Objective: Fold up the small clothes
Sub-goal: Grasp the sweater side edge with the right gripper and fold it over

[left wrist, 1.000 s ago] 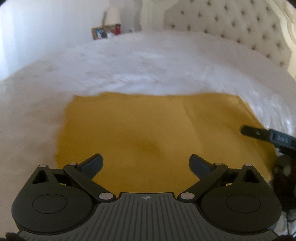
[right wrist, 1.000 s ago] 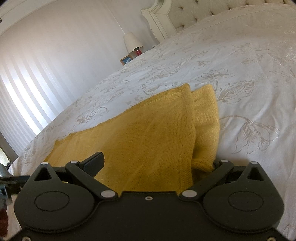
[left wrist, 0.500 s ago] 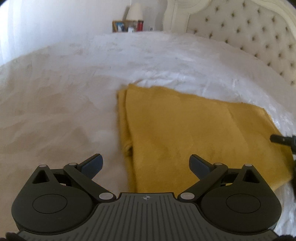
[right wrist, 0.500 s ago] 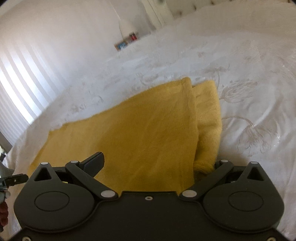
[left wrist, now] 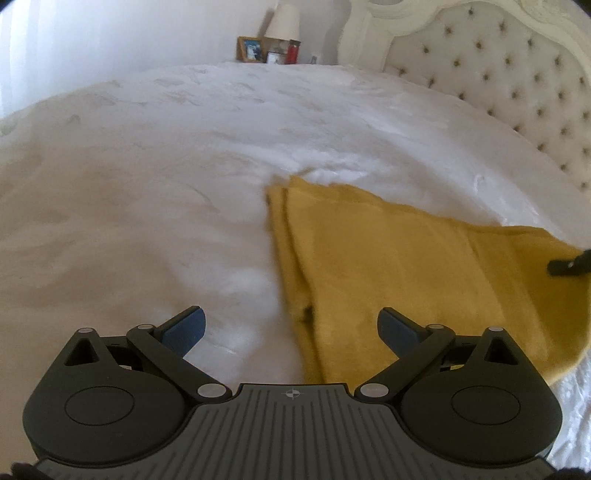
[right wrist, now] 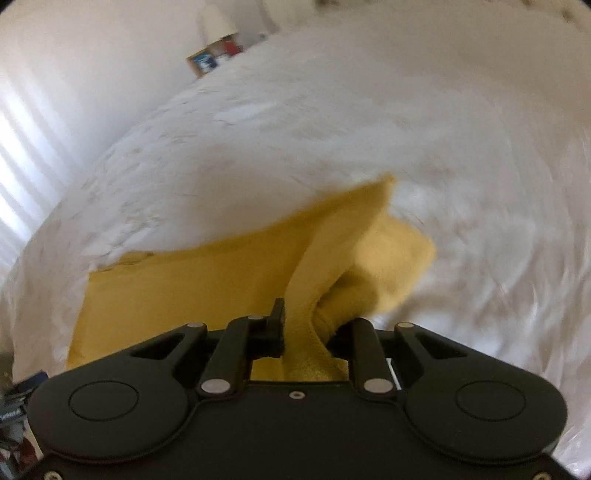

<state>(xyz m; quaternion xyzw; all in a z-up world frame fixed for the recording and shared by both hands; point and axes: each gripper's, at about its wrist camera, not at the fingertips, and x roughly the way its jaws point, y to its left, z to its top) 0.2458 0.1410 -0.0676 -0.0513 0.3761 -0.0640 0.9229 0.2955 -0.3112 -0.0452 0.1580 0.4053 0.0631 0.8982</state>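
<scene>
A white bedspread (left wrist: 155, 206) with a faint embossed floral pattern covers the bed; a tufted cream headboard (left wrist: 491, 74) rises at the far right in the left wrist view. Beyond the bed's far edge stand a lamp (left wrist: 284, 20), a framed picture (left wrist: 250, 48) and a small red container (left wrist: 292, 54) — no writing on any of them can be read.

The yellow knit garment (left wrist: 399, 266) lies on the bedspread, already folded so that its layered edge faces left. The left gripper (left wrist: 291, 326) hovers over that near-left edge with its jaws wide apart and nothing between them; one finger sits over bare bedspread, the other over the cloth.

The right gripper (right wrist: 306, 328) has just been closing its jaws and now pinches a bunched fold of the garment's right edge, which pulls up off the bed into a ridge. This grip shows only in the right wrist view, which is motion-blurred; the left wrist view catches just a dark tip of that gripper at its right border.
</scene>
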